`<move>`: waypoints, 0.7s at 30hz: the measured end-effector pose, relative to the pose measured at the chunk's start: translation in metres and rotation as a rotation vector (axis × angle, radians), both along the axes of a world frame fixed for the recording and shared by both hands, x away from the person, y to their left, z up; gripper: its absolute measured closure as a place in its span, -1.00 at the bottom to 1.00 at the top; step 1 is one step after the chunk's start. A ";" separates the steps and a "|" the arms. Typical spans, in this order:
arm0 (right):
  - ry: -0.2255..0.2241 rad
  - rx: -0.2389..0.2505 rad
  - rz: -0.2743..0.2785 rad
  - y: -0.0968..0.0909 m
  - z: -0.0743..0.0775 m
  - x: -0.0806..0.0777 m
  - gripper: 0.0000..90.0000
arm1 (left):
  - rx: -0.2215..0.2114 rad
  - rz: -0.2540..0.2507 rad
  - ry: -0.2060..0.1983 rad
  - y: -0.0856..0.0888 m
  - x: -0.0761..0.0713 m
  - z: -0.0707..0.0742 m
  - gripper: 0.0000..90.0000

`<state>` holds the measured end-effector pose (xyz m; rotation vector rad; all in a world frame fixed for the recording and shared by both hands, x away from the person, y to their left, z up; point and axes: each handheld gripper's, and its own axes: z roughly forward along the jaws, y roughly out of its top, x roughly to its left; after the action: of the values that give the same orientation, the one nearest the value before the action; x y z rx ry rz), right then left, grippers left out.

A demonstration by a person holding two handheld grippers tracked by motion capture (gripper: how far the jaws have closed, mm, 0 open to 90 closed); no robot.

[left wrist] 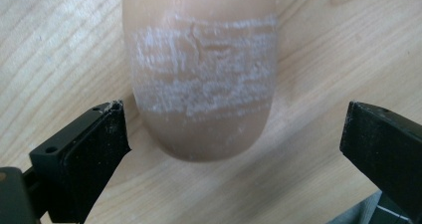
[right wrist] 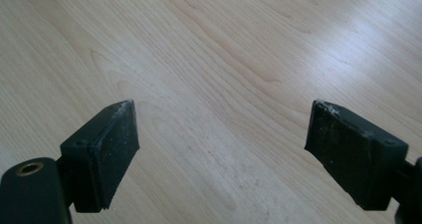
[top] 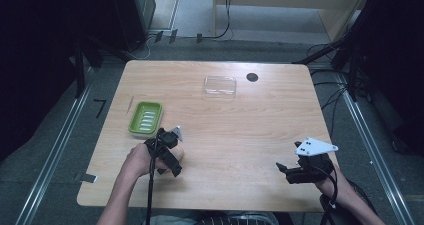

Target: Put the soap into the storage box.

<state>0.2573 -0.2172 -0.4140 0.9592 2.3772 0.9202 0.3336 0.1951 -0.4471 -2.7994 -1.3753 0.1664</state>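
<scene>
From above, a green tray point(top: 146, 117) and a clear lid point(top: 220, 85) are seen on the worktop point(top: 240, 130); the left hand-held gripper point(top: 170, 160) is held just beside the tray, the right hand-held gripper point(top: 290, 171) well apart near the right edge. In the left gripper view, its jaws are spread either side of a tan soap bar point(left wrist: 201, 79) lying on the wood, untouched; in the right gripper view, its jaws are spread over bare wood.

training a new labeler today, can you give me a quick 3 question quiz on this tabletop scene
1. True or false: the left gripper is shut on the tan soap bar.
2. What lies at the far side of the wooden table, beside the small dark disc?
A. clear plastic lid
B. green soap dish
C. sponge
3. Fill in: the green soap dish sits just beyond the ____ gripper.

Key:
1. False; its jaws stand open on either side of the bar.
2. A, the clear plastic lid.
3. left; the right gripper is open over bare wood.
</scene>
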 end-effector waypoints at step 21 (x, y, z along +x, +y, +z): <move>-0.001 0.002 0.000 -0.001 0.000 0.000 -0.70 | 0.004 0.049 -0.053 -0.005 0.011 -0.010 -0.82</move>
<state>0.2571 -0.2182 -0.4140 0.9592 2.3755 0.9234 0.3449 0.1896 -0.4572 -2.7873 -1.4548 0.0901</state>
